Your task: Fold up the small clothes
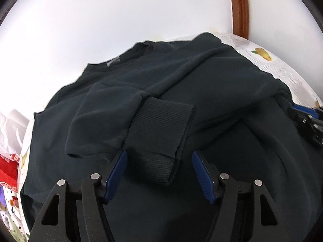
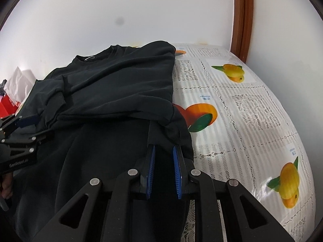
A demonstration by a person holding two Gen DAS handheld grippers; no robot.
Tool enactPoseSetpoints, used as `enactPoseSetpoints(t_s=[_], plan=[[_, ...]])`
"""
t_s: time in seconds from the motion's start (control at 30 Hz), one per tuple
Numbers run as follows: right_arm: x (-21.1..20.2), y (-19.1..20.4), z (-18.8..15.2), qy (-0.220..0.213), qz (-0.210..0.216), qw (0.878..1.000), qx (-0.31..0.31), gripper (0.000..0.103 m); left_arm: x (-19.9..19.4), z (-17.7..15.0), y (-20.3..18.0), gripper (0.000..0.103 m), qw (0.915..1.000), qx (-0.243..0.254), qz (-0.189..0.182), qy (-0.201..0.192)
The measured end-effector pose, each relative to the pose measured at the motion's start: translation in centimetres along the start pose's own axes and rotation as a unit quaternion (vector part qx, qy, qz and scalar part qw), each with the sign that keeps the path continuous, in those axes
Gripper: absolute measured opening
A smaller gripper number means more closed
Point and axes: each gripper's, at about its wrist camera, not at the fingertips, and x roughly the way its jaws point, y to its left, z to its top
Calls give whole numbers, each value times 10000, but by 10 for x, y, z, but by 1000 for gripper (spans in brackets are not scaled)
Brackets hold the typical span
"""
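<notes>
A dark sweatshirt (image 1: 181, 76) lies on the table with both sleeves folded across its body; it also shows in the right wrist view (image 2: 121, 76). A ribbed cuff (image 1: 159, 133) lies on top, just ahead of my left gripper (image 1: 159, 155), which is open with the cuff's end between its blue pads. My right gripper (image 2: 164, 151) is narrowly parted over the sweatshirt's right edge, dark fabric between its pads; whether it pinches the cloth is unclear. Each gripper shows in the other's view: the right one at the right edge (image 1: 308, 121), the left one at the left edge (image 2: 20, 133).
The round table wears a white lace-pattern cloth with printed fruit (image 2: 252, 104). A white wall stands behind, with a brown wooden frame (image 2: 242, 20) at the right. White and red bags (image 1: 8, 141) sit off the table's left.
</notes>
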Motion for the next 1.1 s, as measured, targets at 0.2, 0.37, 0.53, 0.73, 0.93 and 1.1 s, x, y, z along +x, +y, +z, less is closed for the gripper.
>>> enactPoseSetpoints(t_s=[0.2,0.37,0.53,0.73,0.93,1.1], plan=[[1,-1,-1,-1,12,10000,7,18,-14,8,17,18,9994,-161,-283,-142],[2,1,-1,-5,-39,10000,-35,18,-40,10,53,15,9972,-423,-369,-491],[2,4,-1,-9,-124,9999,-100,18,-59,9,116,14,9920,-959,-255,-776],[-3,6,2,62,-118,9996,-229,21,-65,1,203,13,9773,-1914,-221,-879],[-35,7,40,-295,238,9992,110,46,-47,-24,267,12,9592,-2735,-382,-611],[-19,17,64,-453,-59,9989,81,47,-23,-59,283,12,9504,-3048,-605,-107]])
